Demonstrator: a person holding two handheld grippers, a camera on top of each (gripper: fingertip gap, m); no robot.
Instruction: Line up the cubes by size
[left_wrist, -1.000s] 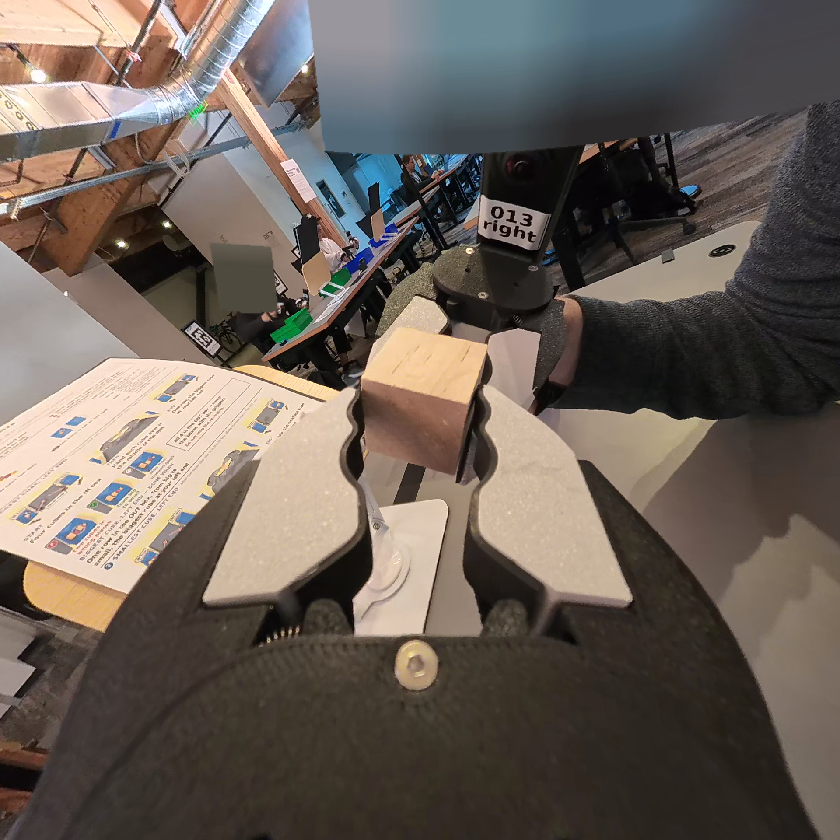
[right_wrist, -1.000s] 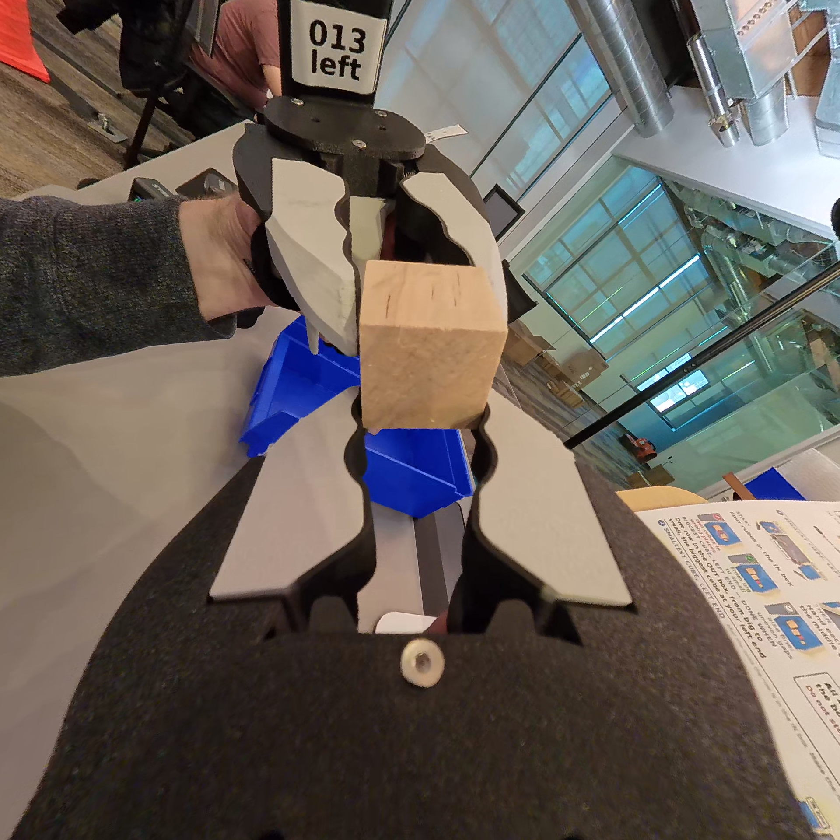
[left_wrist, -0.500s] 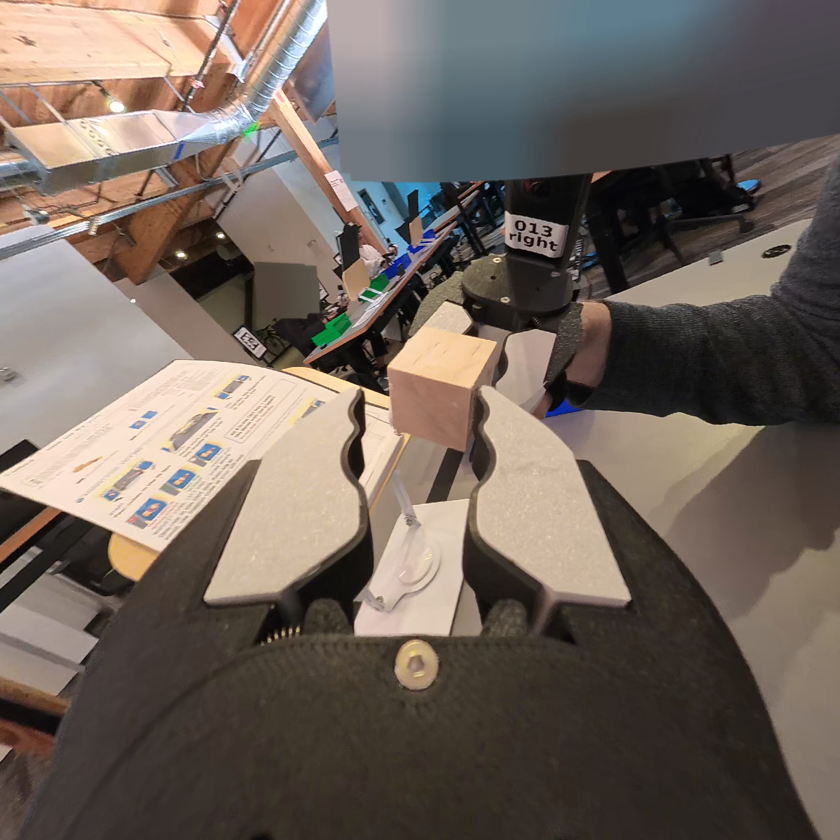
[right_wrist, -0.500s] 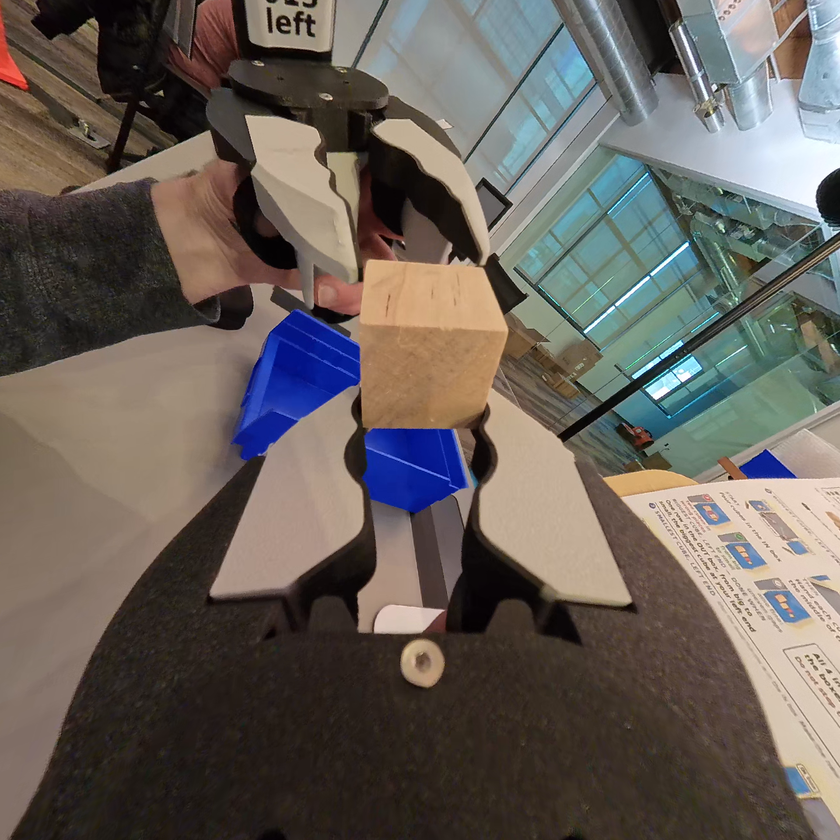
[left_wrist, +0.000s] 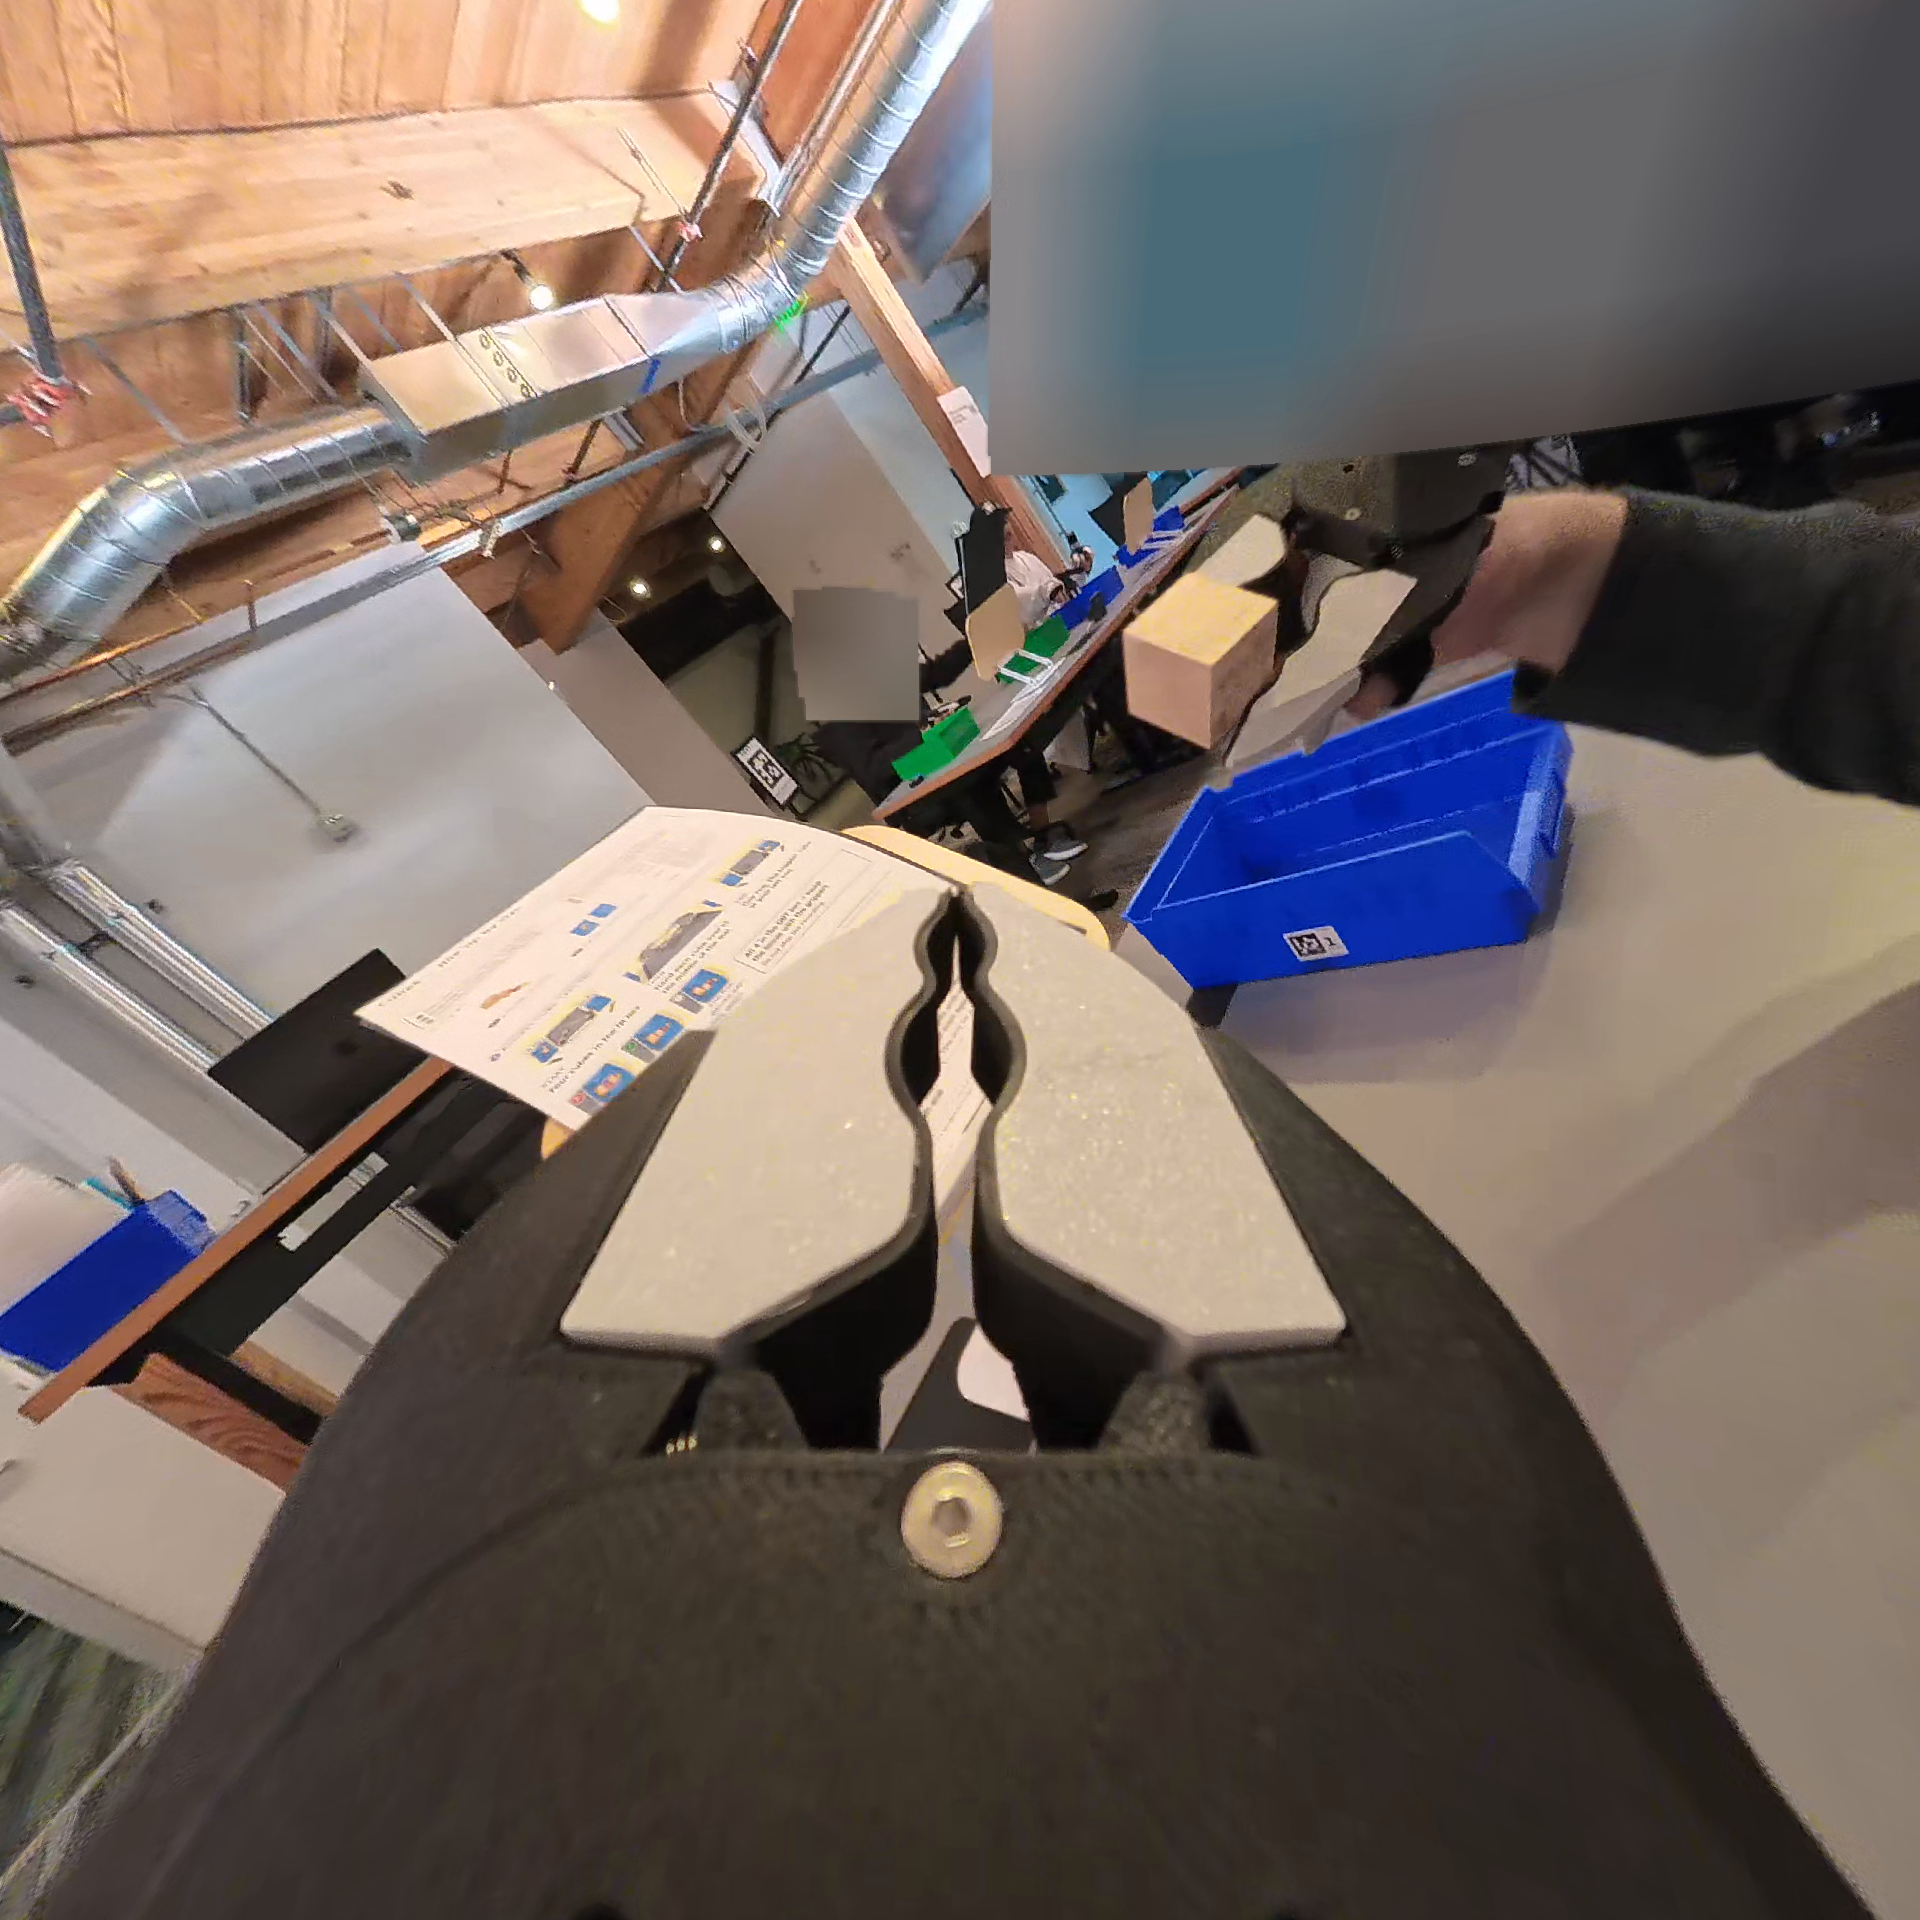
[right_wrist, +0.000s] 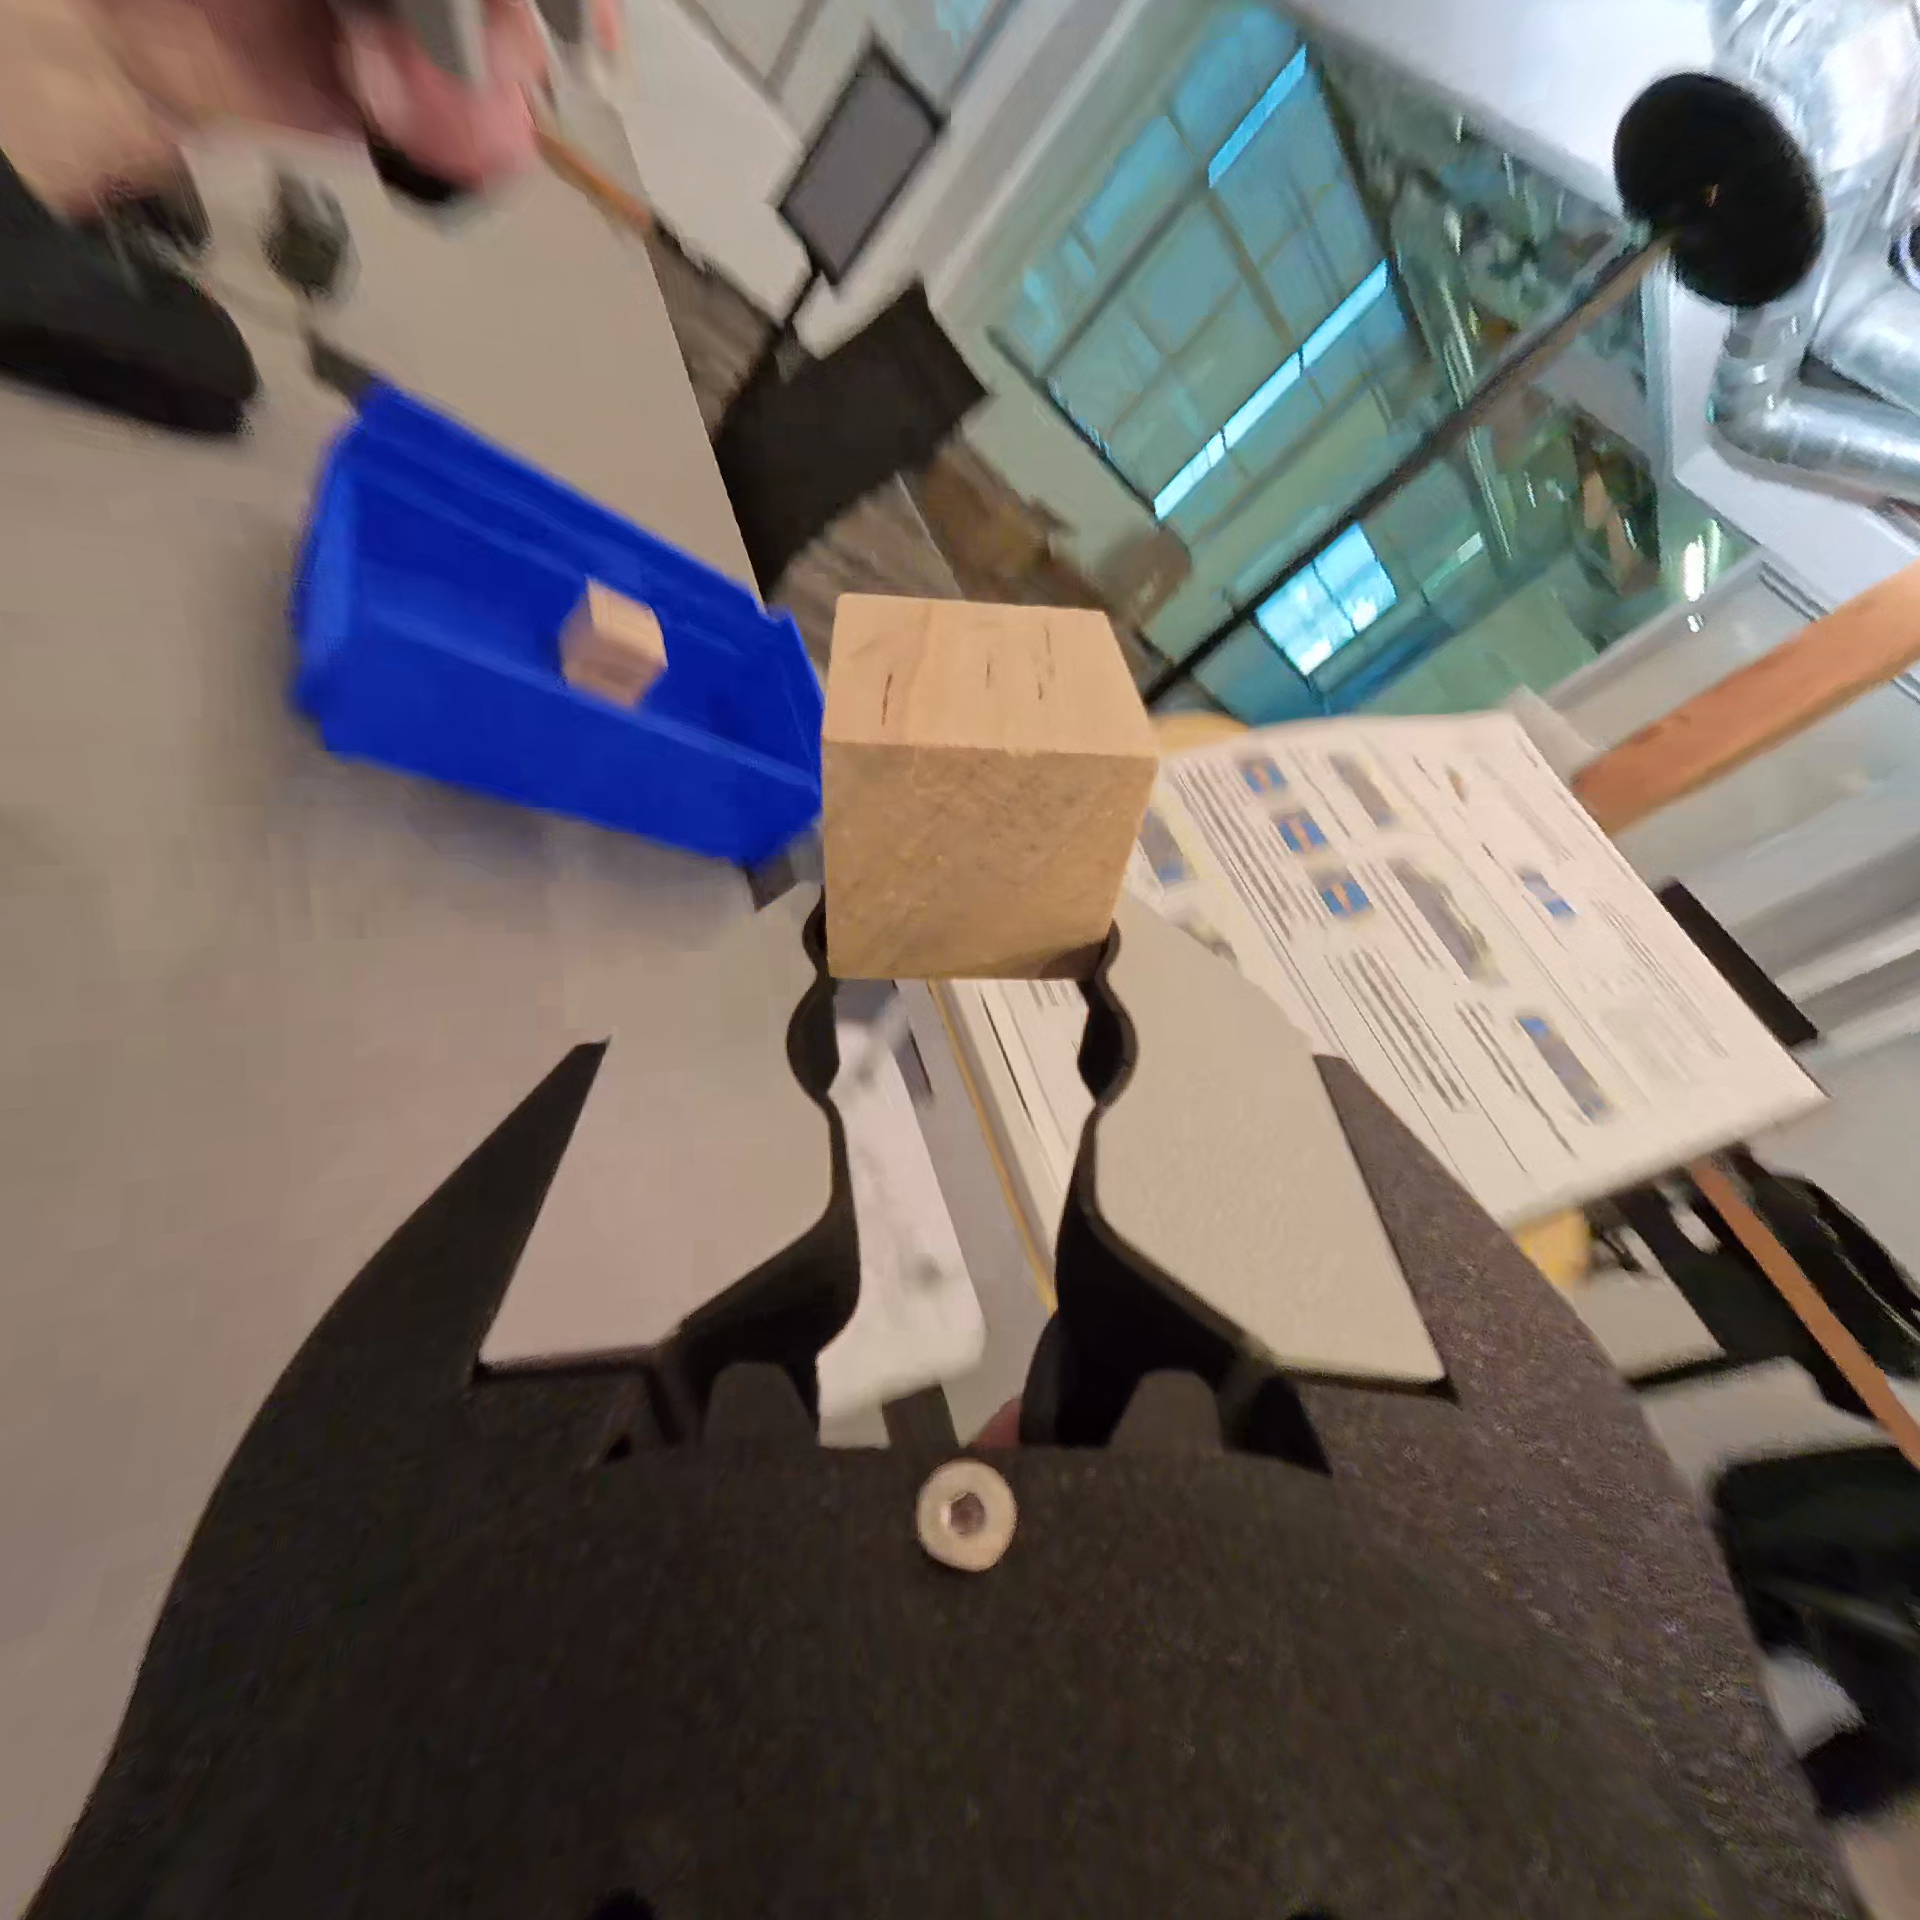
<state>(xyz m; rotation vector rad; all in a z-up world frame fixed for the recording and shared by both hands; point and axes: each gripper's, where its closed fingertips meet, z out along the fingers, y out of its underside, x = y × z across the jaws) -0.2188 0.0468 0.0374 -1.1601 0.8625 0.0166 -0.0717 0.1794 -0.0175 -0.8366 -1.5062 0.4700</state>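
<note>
Holding cube (right_wrist: 987, 790) by lower end in right fingers (right_wrist: 1195, 1039); left fingers (left_wrist: 831, 1091) clenched empty. Fast swing risks slip; small cube (right_wrist: 613, 649) sits in bin (right_wrist: 540, 748).

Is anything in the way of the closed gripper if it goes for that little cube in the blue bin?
Nothing visible covers the small cube in the open-topped blue bin. Only the bin's wall stands around it, so the left gripper would probably reach in from above.

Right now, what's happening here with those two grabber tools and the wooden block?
A person holds a gripper in each hand. The right gripper is clamped on a large wooden cube, held up above the grey table. The left gripper is shut and holds nothing. A smaller cube lies in the blue bin, beside a printed instruction sheet.
</note>
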